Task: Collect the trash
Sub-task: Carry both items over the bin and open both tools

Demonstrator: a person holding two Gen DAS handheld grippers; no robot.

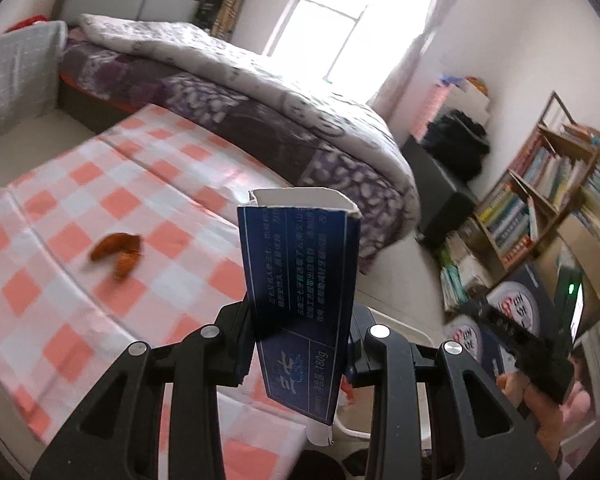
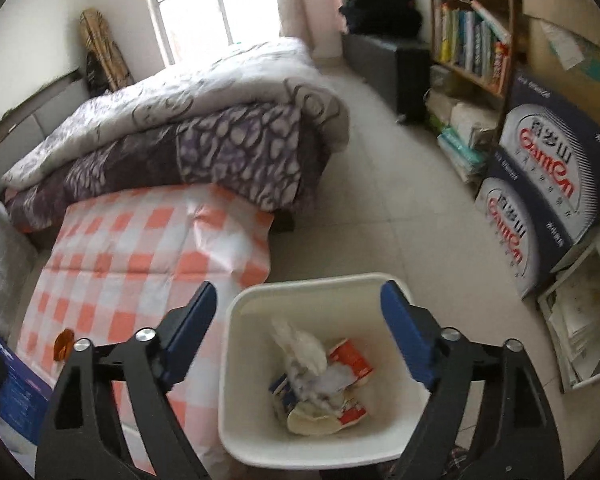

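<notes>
My left gripper point(image 1: 300, 344) is shut on a dark blue toothpaste box point(image 1: 300, 280), held upright above the edge of the checked table point(image 1: 80, 208). The box also shows at the left edge of the right wrist view point(image 2: 8, 384). A brown peel point(image 1: 118, 252) lies on the cloth; it also shows in the right wrist view point(image 2: 64, 344). My right gripper point(image 2: 300, 336) is open and empty above a white trash bin point(image 2: 240, 360) that holds crumpled paper and wrappers point(image 2: 320, 372). The bin rim peeks below the box in the left wrist view point(image 1: 352, 432).
A bed with a purple and white quilt point(image 2: 180, 132) stands behind the table. A bookshelf point(image 2: 472, 32) and stacked blue cartons point(image 2: 548, 184) line the right wall. A grey cushion point(image 1: 12, 76) sits at the left. Tiled floor point(image 2: 380, 184) lies between bed and shelf.
</notes>
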